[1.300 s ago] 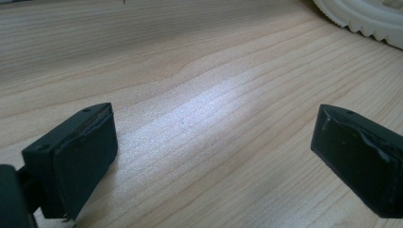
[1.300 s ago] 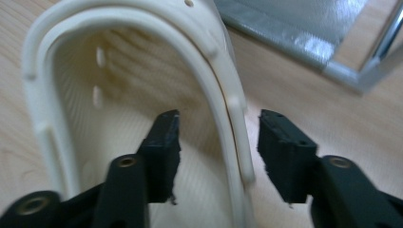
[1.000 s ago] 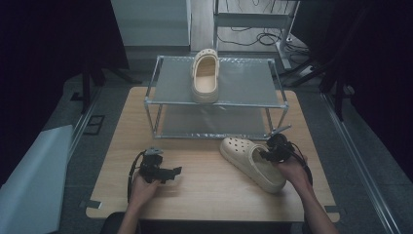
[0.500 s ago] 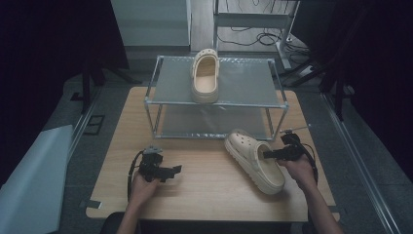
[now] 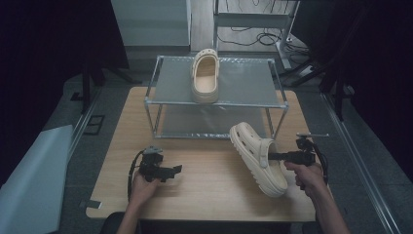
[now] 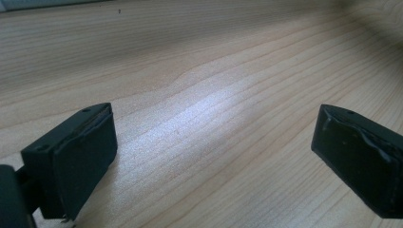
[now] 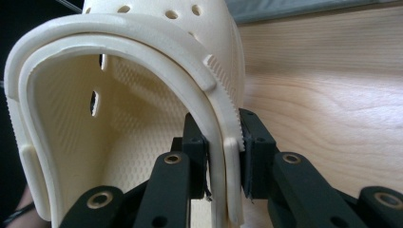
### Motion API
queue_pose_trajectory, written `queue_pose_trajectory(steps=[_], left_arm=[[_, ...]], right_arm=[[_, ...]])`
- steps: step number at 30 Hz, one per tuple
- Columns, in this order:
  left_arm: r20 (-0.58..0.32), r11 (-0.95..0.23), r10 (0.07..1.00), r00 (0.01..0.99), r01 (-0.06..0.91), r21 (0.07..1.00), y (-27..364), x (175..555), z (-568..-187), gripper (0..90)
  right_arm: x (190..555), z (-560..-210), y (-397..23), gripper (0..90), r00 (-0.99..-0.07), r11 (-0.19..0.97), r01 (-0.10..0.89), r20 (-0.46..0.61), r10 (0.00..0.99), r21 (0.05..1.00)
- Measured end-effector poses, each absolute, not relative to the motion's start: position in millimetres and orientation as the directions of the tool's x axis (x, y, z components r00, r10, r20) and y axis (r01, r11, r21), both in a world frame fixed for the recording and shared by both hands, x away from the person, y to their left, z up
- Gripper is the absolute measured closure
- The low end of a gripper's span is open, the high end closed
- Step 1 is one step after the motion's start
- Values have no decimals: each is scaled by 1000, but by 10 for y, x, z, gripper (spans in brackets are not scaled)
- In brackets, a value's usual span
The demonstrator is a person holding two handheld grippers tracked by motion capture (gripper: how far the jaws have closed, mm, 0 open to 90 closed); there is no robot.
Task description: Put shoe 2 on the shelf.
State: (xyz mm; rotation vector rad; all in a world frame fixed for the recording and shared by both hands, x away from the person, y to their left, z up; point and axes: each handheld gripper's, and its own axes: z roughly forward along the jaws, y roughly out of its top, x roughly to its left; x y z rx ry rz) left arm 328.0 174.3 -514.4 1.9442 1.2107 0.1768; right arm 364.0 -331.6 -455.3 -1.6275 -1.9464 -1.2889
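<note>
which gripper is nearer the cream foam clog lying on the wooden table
Right. The right gripper is clamped on the cream foam clog at its rim; the left gripper rests open on the table, well apart.

my right tool (image 7: 223, 166): black | clog (image 5: 258, 158) in it: cream, dotted with holes, dimpled lining | clog on rack (image 5: 205, 75): cream | counter (image 5: 204, 195): pale wood grain | rack (image 5: 243, 80): silver-grey

The high view is dim and soft, its surroundings sinking into black — only the desk (image 5: 204, 190) catches light. In the left gripper view a pale sheen crosses the wood grain, the far corner blurred. The right gripper view is bright and sharp up close — its background is out of focus.
</note>
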Motion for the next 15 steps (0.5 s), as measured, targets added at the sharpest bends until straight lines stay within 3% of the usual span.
queue_pose_trajectory(steps=[15], left_arm=[[-276,-217,796,539,680,700,1722,3278,-5137,5]], right_arm=[[3477,-4190,-3314,747,-300,-134,892,787,539,431]])
